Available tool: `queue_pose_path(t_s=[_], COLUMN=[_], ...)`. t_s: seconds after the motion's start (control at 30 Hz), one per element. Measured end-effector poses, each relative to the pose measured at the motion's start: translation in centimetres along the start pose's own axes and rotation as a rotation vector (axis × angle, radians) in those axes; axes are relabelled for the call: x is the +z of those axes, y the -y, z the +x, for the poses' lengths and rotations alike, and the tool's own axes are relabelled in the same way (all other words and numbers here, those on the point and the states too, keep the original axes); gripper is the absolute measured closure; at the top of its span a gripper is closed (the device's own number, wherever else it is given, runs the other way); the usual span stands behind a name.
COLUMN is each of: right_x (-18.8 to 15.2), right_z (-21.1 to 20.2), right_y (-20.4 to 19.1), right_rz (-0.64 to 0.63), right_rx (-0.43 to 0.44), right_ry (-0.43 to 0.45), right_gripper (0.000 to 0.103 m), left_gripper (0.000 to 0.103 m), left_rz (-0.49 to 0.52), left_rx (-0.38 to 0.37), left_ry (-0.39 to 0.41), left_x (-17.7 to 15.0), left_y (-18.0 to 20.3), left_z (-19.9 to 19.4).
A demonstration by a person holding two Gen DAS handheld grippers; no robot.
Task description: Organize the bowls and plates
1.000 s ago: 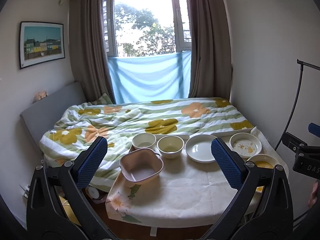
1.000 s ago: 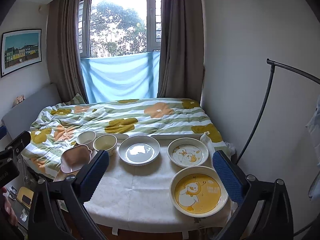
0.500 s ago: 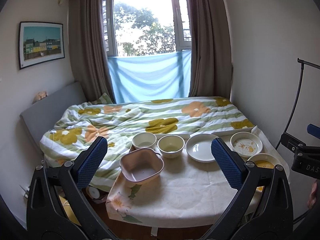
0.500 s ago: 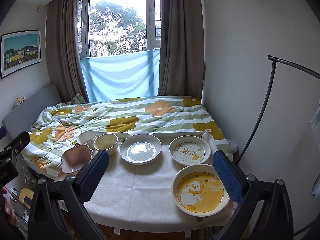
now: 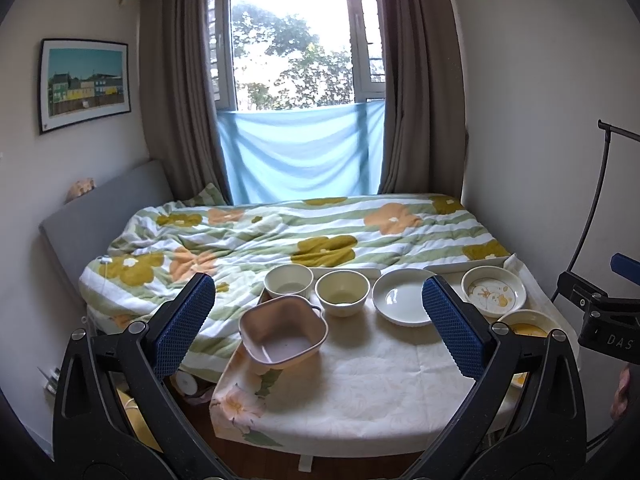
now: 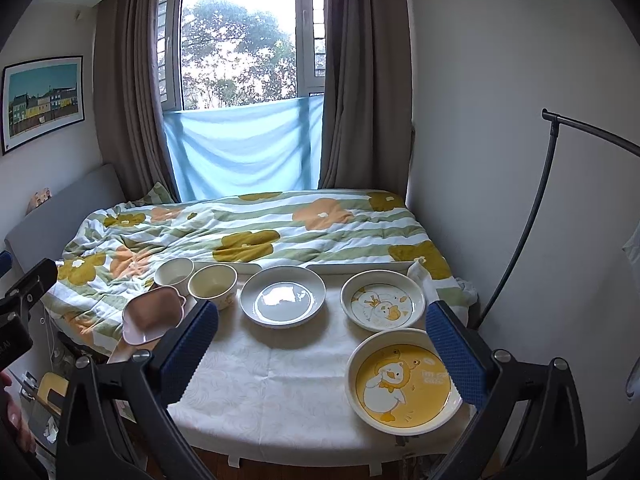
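Both grippers, left (image 5: 318, 322) and right (image 6: 322, 344), hung wide open and empty above the near edge of a table (image 6: 280, 380). On it sat a pink dish (image 5: 284, 334), two bowls (image 5: 341, 292), a white plate (image 6: 283, 295) and two duck plates (image 6: 404, 382).

Bowls (image 6: 212, 285) left, plates (image 6: 283, 296) right on the table (image 6: 280, 380) (bed (image 6: 256, 228) behind).

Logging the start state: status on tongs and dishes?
Left tongs open, empty; right tongs open, empty. Pink bowl, two cream bowls and three plates, including yellow duck plate, all separate on table. Nothing blocking.
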State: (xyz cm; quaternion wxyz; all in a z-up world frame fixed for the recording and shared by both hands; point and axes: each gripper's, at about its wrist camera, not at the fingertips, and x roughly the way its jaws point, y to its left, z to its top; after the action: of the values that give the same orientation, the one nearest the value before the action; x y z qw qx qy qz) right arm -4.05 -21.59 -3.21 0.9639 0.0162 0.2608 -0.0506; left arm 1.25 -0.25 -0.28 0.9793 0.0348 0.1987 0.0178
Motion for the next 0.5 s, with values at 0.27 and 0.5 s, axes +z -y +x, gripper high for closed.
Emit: queue_pose_path(t_s=[0.27, 0.5], right_x=[0.07, 0.01], right_z=[0.11, 0.19], right_y=[0.11, -0.07], right_rz=[-0.002, -0.004], right_rx=[0.001, 0.000], right_ry=[-0.003, -0.004], right_gripper=[0.000, 0.000], left_gripper=[0.000, 0.000], left_rz=[-0.006, -0.005], left_rx=[-0.004, 0.002], left_ry=[0.000, -0.002], left_x=[0.17, 0.23], left_y=[-0.10, -0.06], left_z=[-0.11, -0.01])
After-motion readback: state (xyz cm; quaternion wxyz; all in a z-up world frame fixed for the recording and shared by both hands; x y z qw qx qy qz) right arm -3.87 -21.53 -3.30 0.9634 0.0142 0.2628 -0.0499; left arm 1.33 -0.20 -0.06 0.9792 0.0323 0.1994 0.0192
